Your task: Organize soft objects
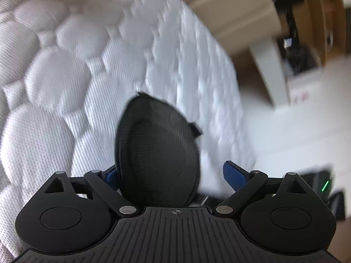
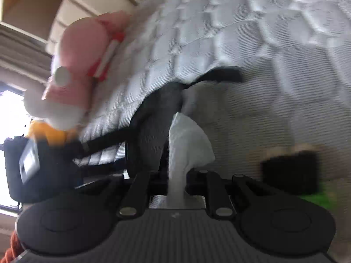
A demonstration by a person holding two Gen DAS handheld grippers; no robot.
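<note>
A black padded fabric cup [image 1: 158, 153] stands on edge on the white quilted mattress [image 1: 54, 83], between the jaws of my left gripper [image 1: 172, 173]. The jaws stand wide; the cup leans at the left blue pad [image 1: 110, 175] and is apart from the right one. In the right wrist view the same dark cup [image 2: 153, 118] with a black strap [image 2: 221, 74] is just ahead, beside a white textured cloth [image 2: 188, 144]. My right gripper [image 2: 175, 184] is shut on that cloth; its fingertips are hidden. The left gripper's fingers [image 2: 105, 141] reach in from the left.
A pink and white plush toy [image 2: 79, 61] lies on the mattress [image 2: 274, 32] at the left, an orange soft item [image 2: 46, 133] below it. A blurred black box [image 2: 289, 168] sits at the right. Beyond the mattress edge are pale floor [image 1: 296, 127] and cardboard boxes [image 1: 318, 22].
</note>
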